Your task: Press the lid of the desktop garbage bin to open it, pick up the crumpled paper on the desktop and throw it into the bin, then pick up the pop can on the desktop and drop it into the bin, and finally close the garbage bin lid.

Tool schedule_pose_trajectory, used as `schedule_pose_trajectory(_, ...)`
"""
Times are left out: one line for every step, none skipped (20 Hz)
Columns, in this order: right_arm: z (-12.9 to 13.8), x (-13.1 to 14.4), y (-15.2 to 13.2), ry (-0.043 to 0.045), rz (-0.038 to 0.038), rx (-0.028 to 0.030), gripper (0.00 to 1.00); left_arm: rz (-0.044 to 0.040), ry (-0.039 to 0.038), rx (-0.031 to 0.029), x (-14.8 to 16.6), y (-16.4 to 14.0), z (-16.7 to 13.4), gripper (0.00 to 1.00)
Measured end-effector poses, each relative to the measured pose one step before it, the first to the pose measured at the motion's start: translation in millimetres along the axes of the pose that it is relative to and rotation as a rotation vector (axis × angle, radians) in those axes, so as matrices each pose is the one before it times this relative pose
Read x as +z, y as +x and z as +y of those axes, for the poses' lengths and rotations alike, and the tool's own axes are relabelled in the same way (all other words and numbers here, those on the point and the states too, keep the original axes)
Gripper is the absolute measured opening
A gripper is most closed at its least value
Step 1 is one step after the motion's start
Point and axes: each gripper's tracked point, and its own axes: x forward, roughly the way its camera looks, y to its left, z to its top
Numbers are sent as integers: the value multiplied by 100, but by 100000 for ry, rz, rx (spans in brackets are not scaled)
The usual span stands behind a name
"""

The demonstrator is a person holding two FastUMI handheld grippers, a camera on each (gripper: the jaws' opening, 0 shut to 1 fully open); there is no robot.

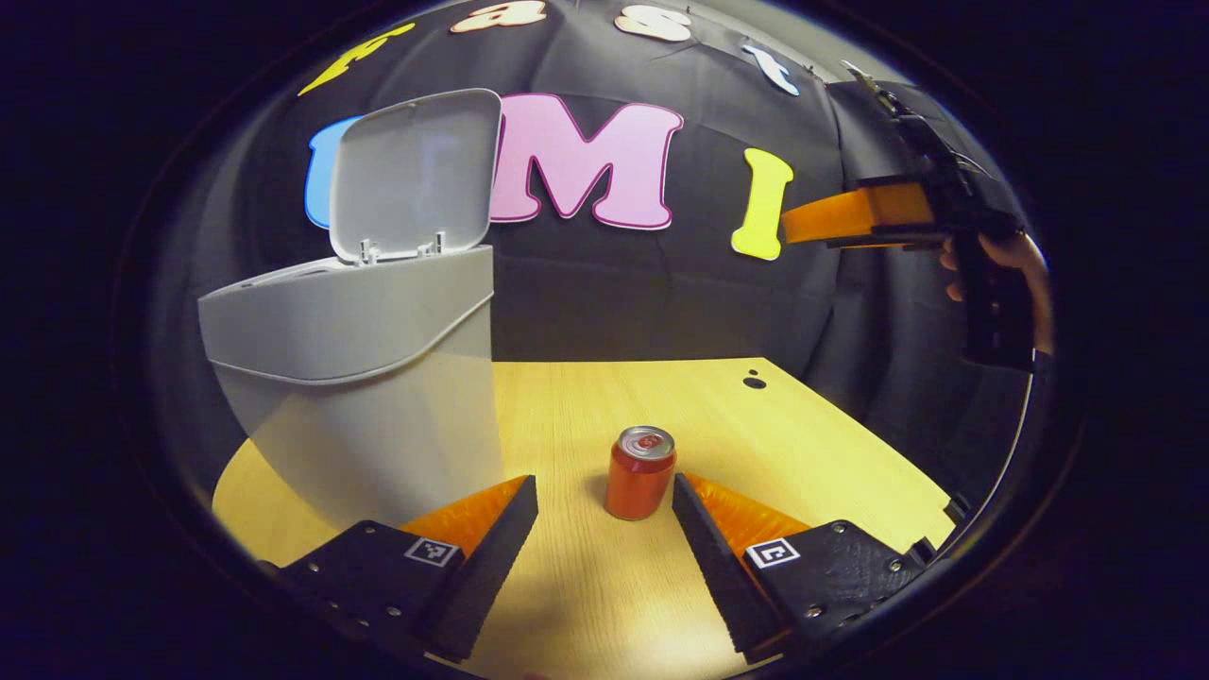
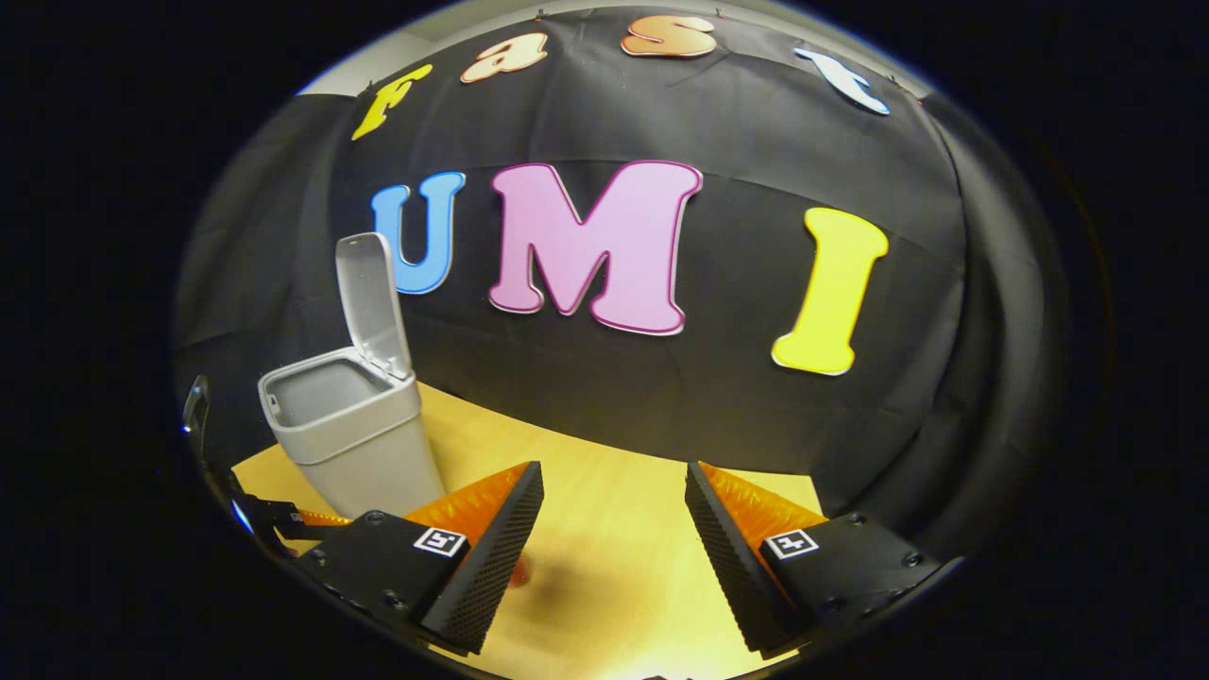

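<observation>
1. On the desk (image 1: 803, 425), near its middle, the pop can (image 1: 640, 472) stands upright between the spread fingers of the left gripper (image 1: 604, 501), untouched.
2. Toward the desk's left edge, the garbage bin (image 1: 359, 378) has its lid (image 1: 416, 170) raised.
3. The right gripper (image 2: 614, 510) hangs spread, holding nothing.

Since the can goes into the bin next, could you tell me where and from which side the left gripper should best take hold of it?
Grip the pop can across its round side wall, about mid-height, coming in level from the front. It stands upright on the table, already in line between the left gripper fingers, which are open wider than it, with the bin off to one side.
</observation>
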Motion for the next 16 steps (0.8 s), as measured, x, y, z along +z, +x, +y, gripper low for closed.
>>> schedule_pose_trajectory(-697, -190, -338, 1437, 34, -1690, 99, 562, 149, -362, -298, 1091, -148, 95)
schedule_pose_trajectory(-327, -584, -476, 1426, -616, -2038, 98, 674, 171, -689, -162, 1053, -167, 95)
schedule_pose_trajectory(-572, -370, -333, 778, -347, -1899, 98, 592, 469, -828, -332, 904, -148, 95)
schedule_pose_trajectory(-793, -430, -397, 114, -132, -2360, 98, 1096, 723, -895, -332, 1000, -164, 95)
schedule_pose_trajectory(-607, -322, -222, -206, 186, -1613, 98, 1229, 907, -1043, -490, 730, -163, 95)
schedule_pose_trajectory(-711, -498, -177, -328, 533, -1807, 98, 849, 817, -1025, -393, 574, -225, 95)
schedule_pose_trajectory(-607, -512, -77, -270, 953, -1319, 98, 736, 959, -1432, -389, 781, -245, 95)
schedule_pose_trajectory(-428, -589, -107, 88, 1028, -941, 98, 689, 1318, -1202, -279, 731, -249, 95)
schedule_pose_trajectory(-440, -580, -84, 318, 1484, -1009, 98, 982, 1409, -331, -411, 760, -34, 95)
schedule_pose_trajectory(-540, -625, 96, 638, 1435, -792, 98, 971, 1171, -370, -317, 667, -92, 95)
schedule_pose_trajectory(-346, -413, 1, 776, 1124, -672, 98, 815, 879, -173, -328, 747, -176, 95)
schedule_pose_trajectory(-295, -516, -24, 96, 803, -750, 98, 892, 466, -581, -187, 650, -143, 95)
schedule_pose_trajectory(-381, -355, 115, -648, 835, -960, 98, 470, 213, -924, -154, 566, -283, 95)
schedule_pose_trajectory(-238, -340, 154, -580, 1104, -540, 98, 353, 333, -801, -36, 520, -192, 95)
schedule_pose_trajectory(-77, -260, 109, -184, 752, 13, 98, 219, 668, -527, -85, 631, -213, 95)
schedule_pose_trajectory(-4, -305, -170, 35, 69, -228, 99, 275, 713, -165, -47, 566, -105, 95)
